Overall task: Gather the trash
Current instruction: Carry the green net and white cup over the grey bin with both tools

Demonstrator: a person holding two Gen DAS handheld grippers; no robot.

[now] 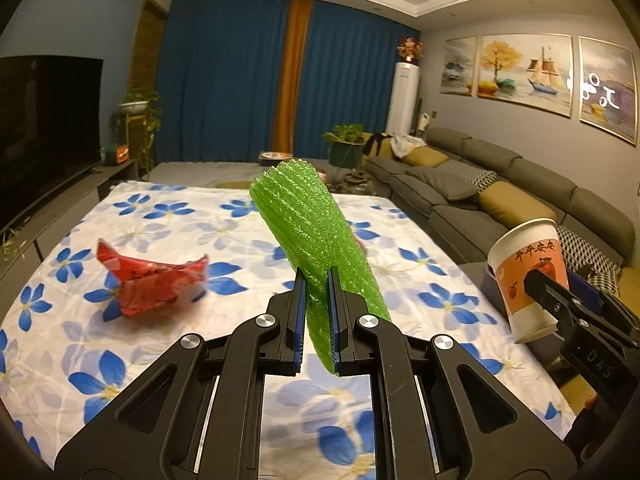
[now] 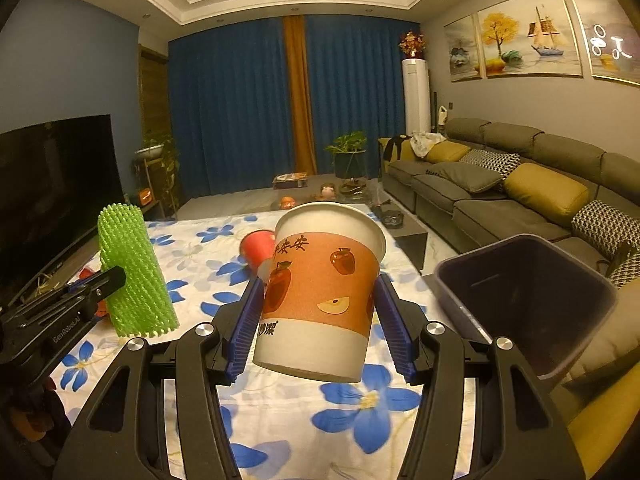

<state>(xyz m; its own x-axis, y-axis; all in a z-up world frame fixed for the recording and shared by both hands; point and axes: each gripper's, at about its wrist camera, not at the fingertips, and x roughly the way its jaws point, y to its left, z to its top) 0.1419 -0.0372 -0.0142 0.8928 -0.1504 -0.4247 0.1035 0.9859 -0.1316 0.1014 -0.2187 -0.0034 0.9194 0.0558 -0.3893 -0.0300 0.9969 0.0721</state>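
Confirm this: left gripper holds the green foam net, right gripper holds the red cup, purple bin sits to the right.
Wrong on one point: the right gripper holds the apple-print paper cup, as the right wrist view shows. The red cup lies on the table. The left gripper does hold the green foam net; the purple bin sits right.

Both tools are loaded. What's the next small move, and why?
Probably swing the right tool right, over the bin, and drop the cup. The cup is already gripped and lifted off the table, and the open bin sits just to its right. The left tool holds the green foam net and can follow.
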